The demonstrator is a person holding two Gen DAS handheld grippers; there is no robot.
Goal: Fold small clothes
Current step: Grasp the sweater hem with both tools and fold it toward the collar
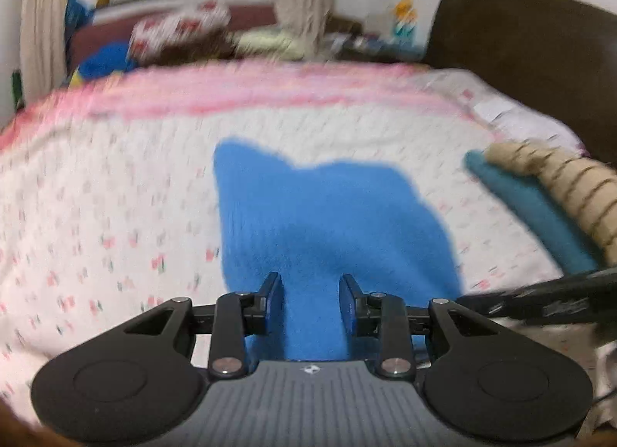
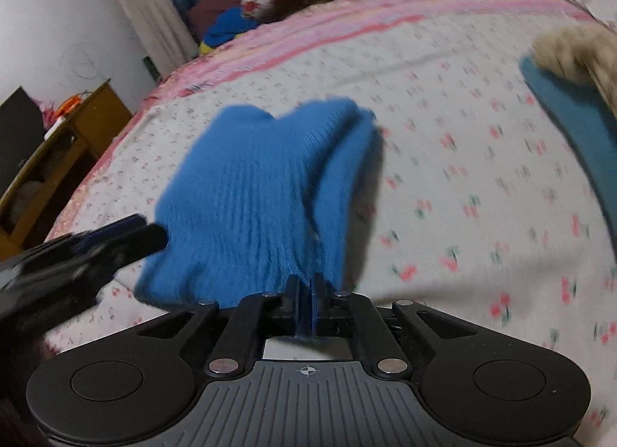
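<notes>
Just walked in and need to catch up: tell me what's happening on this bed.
A person is working a small blue knit garment with two handheld grippers over a floral bedspread. The right gripper is shut on the garment's near edge. The left gripper has its jaws apart with blue fabric between them, not clearly pinched. A teal piece and a beige striped piece lie off to the right. The fold is not finished.

Readable text: we find none on any surface.
Signs: we can make out no legible mark.
</notes>
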